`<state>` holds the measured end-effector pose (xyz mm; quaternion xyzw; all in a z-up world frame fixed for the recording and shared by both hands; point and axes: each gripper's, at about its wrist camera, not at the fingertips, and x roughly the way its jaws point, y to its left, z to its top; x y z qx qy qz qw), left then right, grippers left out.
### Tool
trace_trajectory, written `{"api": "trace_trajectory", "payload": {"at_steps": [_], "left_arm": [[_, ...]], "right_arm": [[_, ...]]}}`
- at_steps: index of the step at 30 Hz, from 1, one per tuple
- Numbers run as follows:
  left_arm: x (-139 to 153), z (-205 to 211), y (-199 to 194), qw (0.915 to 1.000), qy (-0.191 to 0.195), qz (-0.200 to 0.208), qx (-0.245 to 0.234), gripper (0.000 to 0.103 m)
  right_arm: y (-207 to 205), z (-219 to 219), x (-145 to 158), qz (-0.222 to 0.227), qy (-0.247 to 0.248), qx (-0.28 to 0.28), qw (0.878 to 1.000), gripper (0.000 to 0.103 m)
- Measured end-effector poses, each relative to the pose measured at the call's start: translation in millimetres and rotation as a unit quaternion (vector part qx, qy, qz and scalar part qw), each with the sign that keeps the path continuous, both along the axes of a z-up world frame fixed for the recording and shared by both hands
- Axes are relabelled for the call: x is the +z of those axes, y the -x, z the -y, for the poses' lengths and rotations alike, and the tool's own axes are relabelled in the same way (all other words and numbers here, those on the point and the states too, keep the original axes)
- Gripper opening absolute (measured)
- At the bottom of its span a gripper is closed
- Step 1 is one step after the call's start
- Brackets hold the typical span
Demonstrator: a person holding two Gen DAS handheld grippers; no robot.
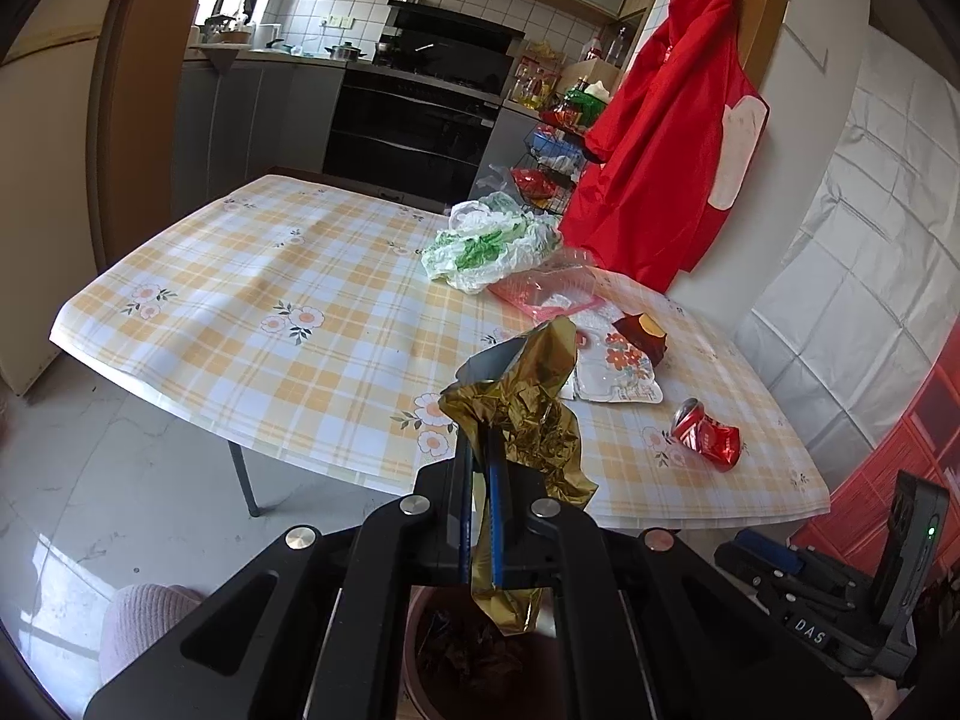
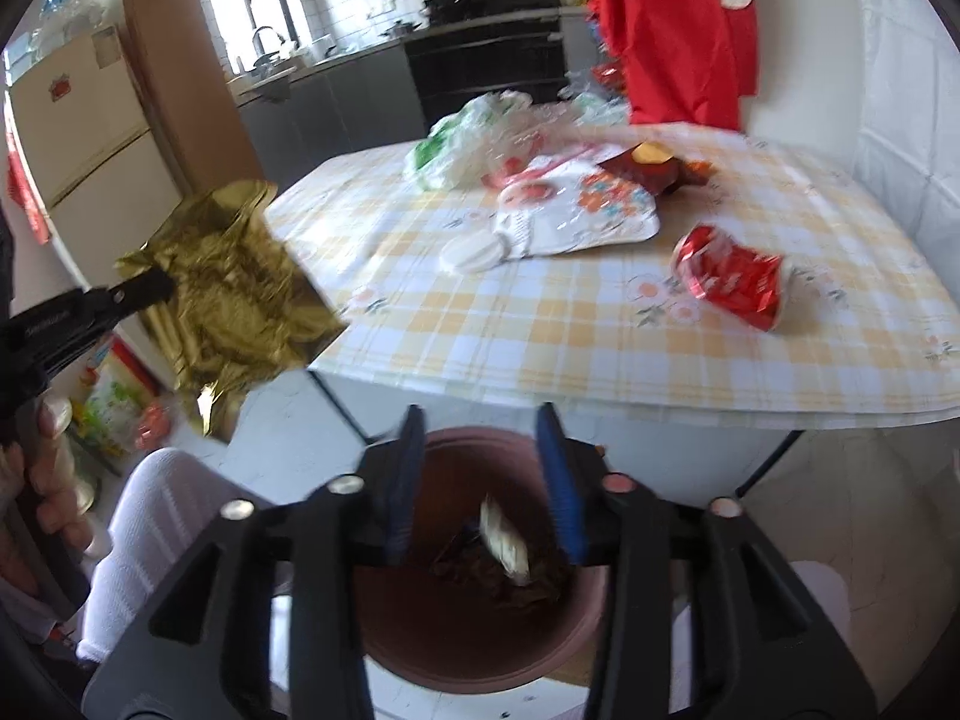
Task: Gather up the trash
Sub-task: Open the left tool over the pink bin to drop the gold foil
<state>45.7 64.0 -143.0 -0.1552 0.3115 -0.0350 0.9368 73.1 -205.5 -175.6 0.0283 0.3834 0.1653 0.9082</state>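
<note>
My left gripper (image 1: 483, 474) is shut on a crumpled gold foil wrapper (image 1: 528, 414), held off the table's near edge above a brown bin (image 1: 420, 648). It also shows in the right wrist view (image 2: 228, 282). My right gripper (image 2: 480, 468) is open and empty above the bin (image 2: 468, 630), which holds dark trash and a whitish wrapper (image 2: 504, 534). On the checked table (image 1: 270, 276) lie a crushed red can (image 1: 705, 435), a white floral tray (image 1: 618, 369), a dark red wrapper (image 1: 645, 330), a pink plastic tray (image 1: 552, 291) and a green-white plastic bag (image 1: 492, 243).
A red apron (image 1: 666, 144) hangs on the wall by the table's far right. A wire rack (image 1: 552, 162) with packets stands behind the table. A kitchen counter and oven (image 1: 414, 114) are beyond. A white round lid (image 2: 474, 252) lies near the tray.
</note>
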Motion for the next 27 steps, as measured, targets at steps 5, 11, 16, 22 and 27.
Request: {"api": "trace_trajectory", "payload": {"at_steps": [5, 11, 16, 22, 27], "left_arm": [[-10.8, 12.8, 3.9, 0.9997, -0.004, -0.013, -0.019, 0.005], [-27.3, 28.7, 4.7, 0.9983, -0.011, -0.034, -0.046, 0.005], [-35.8, 41.3, 4.5, 0.9967, -0.019, -0.044, -0.066, 0.005], [-39.9, 45.9, 5.7, 0.9957, -0.02, -0.048, -0.076, 0.005], [-41.5, 49.9, 6.7, 0.995, -0.02, -0.049, -0.085, 0.005]], "right_arm": [[1.4, 14.4, 5.5, 0.022, 0.0, -0.052, 0.998, 0.088], [0.8, 25.8, 8.9, 0.035, 0.006, -0.088, 0.995, 0.095], [-0.3, 34.5, 7.5, 0.034, -0.001, -0.109, 0.994, 0.096], [0.0, 39.7, 4.0, 0.029, -0.002, -0.12, 0.992, 0.096], [0.9, 41.5, 2.6, 0.027, -0.004, -0.122, 0.992, 0.096]]}}
